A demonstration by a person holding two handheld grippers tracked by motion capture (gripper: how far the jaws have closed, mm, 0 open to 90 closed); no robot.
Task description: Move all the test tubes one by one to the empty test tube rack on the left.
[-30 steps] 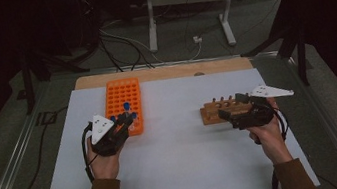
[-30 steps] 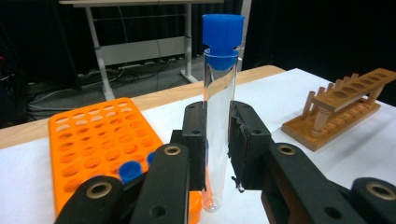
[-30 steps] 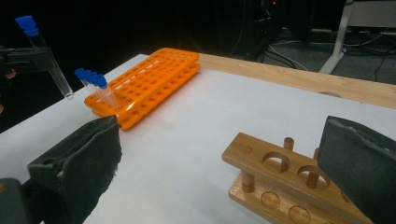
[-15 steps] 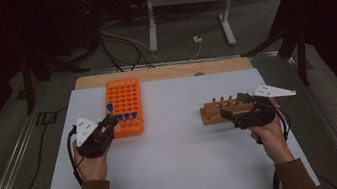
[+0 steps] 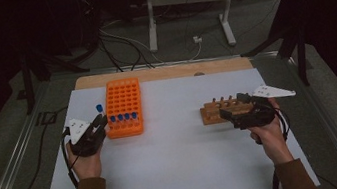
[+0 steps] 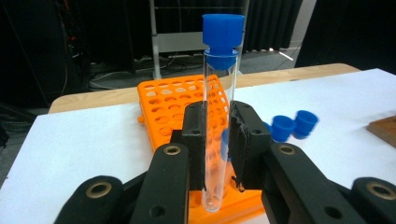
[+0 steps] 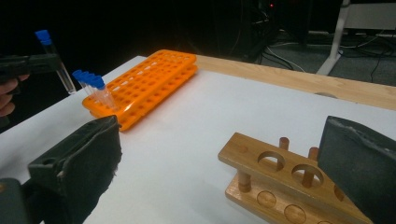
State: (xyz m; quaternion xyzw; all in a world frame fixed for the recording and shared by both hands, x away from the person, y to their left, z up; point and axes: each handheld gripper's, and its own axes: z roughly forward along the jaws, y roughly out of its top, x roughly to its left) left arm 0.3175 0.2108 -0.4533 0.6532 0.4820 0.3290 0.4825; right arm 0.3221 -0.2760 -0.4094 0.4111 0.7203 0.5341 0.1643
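A clear test tube with a blue cap stands upright between my left gripper's pads, which are shut on it. In the high view that left gripper sits just left of the orange rack, with the tube's cap above it. Several blue-capped tubes stand in the rack's front row. My right gripper is open at the wooden rack, whose holes lie between the wide-apart pads. The right gripper view has the orange rack and the held tube far left.
A white sheet covers the table, with a wooden strip along its back edge. Cables and a metal stand lie on the dark floor behind. A cable trails from the left hand.
My left gripper has carried the tube leftward, from over the orange rack's front to just beside its left edge. The right gripper has stayed at the wooden rack.
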